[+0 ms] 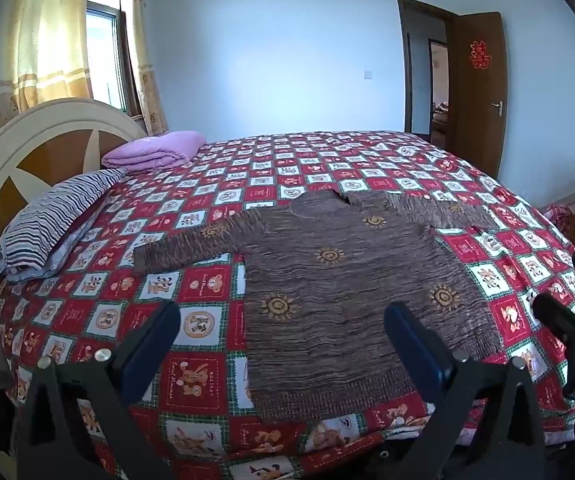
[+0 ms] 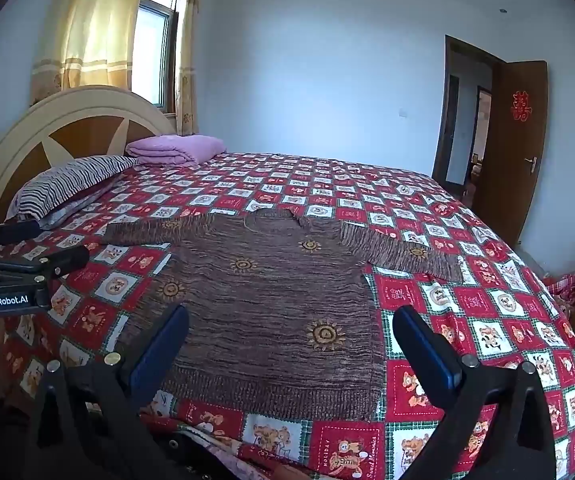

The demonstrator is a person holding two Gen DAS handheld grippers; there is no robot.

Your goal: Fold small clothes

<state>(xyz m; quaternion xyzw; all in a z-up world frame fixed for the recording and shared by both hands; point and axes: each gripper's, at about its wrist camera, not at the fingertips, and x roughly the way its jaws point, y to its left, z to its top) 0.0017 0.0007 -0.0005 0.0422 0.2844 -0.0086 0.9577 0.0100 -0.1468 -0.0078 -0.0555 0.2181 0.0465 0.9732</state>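
Left wrist view: my left fingers (image 1: 281, 340) spread as wide as they go, nothing between the dark blue pads, hanging over the near edge of the bed. My right fingers (image 2: 290, 344) stand likewise, fully apart and empty; their black frame also shows at the right edge of the left view.

Brown knitted sweater with yellow sun motifs (image 1: 339, 288) lies flat and face up on the bed, hem toward me, neck away, both sleeves stretched out to the sides. From the left view its lower left corner sits between my pads but below them, not gripped. From the right view the hem and lower right corner (image 2: 299, 320) fall in the gap, also not touched as far as I can tell.

Red, white and green checked bedspread with teddy-bear squares (image 1: 191, 236) under the sweater, covering the whole bed. Grey-and-white striped pillow (image 1: 55, 224) at the head, left. Folded lilac blanket (image 1: 155, 150) just beyond it. Cream and brown rounded headboard (image 1: 27, 152) behind both. Yellow curtains (image 1: 47, 40) at the window. Brown wooden door (image 1: 479, 92) open at far right, red paper ornament on it.
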